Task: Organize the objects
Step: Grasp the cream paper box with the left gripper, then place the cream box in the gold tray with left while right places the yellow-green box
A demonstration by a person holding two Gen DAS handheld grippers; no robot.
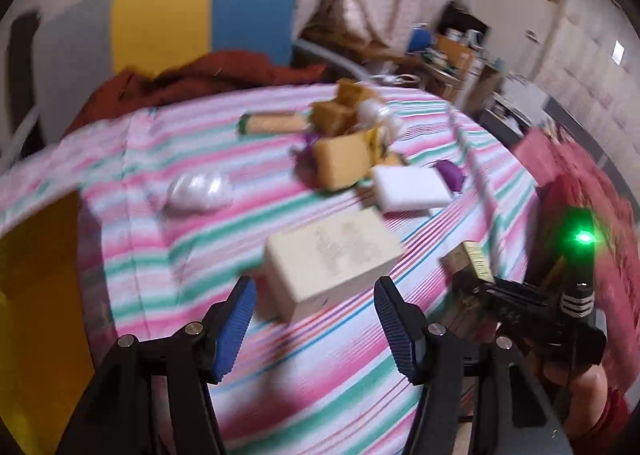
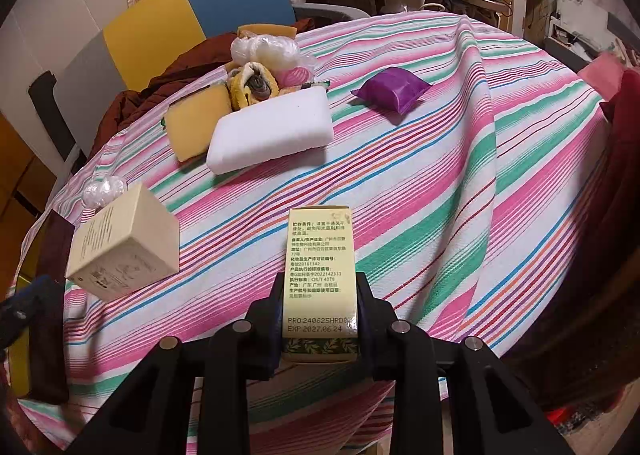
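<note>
Left gripper (image 1: 316,331): fingers spread wide and empty, angled down toward the cream box (image 1: 334,255), which lies on the striped surface (image 1: 160,255) just ahead at twelve o'clock, its long axis running from seven to one o'clock. Right gripper (image 2: 318,319): fingers clamped on the narrow green-yellow carton (image 2: 320,271), long axis pointing to twelve o'clock, held over the near edge. The left hand is judged nearer the cream box and roughly lined up to straddle it.
</note>
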